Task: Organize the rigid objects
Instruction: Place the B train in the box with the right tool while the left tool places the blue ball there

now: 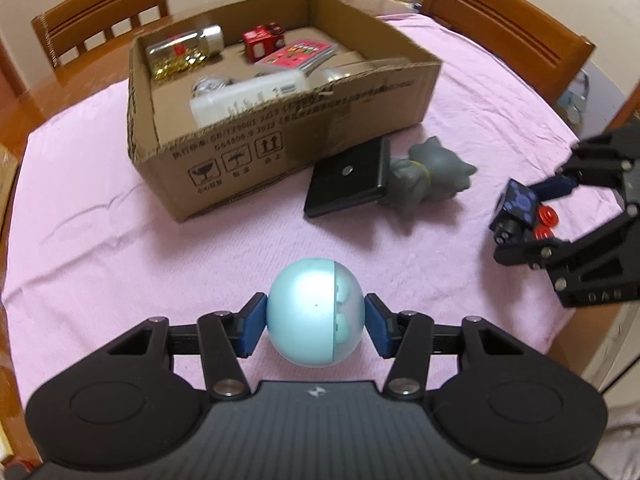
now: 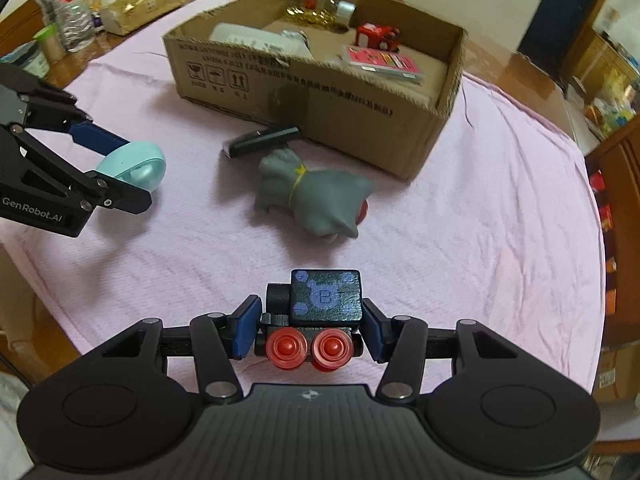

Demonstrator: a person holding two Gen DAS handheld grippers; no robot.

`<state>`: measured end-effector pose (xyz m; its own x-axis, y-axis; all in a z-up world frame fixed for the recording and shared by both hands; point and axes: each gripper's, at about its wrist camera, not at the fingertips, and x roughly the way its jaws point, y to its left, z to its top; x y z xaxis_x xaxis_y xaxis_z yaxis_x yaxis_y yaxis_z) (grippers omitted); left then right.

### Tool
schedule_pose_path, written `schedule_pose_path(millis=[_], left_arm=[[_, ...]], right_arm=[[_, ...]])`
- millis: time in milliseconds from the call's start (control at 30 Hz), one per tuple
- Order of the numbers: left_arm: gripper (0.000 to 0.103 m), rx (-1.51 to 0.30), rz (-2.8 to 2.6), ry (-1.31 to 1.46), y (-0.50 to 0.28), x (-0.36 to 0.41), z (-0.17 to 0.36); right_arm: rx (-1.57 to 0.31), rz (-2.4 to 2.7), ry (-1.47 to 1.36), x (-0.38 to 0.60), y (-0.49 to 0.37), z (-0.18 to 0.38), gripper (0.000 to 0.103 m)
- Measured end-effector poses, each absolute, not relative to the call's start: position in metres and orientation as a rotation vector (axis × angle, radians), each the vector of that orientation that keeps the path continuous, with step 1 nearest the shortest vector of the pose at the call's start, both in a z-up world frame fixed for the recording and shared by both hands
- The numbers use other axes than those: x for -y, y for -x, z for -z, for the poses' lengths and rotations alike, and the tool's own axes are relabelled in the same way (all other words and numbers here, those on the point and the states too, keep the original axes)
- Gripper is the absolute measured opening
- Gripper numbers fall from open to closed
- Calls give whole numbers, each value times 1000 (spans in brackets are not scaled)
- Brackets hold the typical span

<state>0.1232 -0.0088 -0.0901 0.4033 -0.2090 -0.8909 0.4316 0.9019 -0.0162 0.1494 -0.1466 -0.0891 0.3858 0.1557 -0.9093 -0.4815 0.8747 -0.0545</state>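
Note:
My left gripper [image 1: 315, 326] is shut on a light blue ball-shaped capsule [image 1: 314, 312], held above the pink cloth; it also shows in the right wrist view [image 2: 134, 166]. My right gripper [image 2: 310, 326] is shut on a dark blue toy train block with red wheels [image 2: 320, 312], which also shows at the right in the left wrist view [image 1: 520, 210]. An open cardboard box [image 1: 320, 136] stands beyond, holding a jar, a red toy, a pink card pack and a white bottle. A grey toy cat [image 2: 316, 196] and a black flat device [image 1: 348, 182] lie in front of the box.
A pink cloth [image 2: 480, 220] covers the wooden table. Wooden chairs [image 1: 100, 12] stand behind the table. Bottles, cups and a gold package [image 2: 136, 2] sit at the far left edge in the right wrist view.

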Motion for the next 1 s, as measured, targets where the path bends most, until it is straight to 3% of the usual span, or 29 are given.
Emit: schedule_pose_path(millis=[667, 1000], left_arm=[[52, -952, 449, -283, -161, 2, 7], [52, -898, 380, -285, -213, 0, -8]], right_arm=[[-867, -507, 335, 135, -240, -2, 56], [-906, -437, 276, 127, -331, 15, 57]])
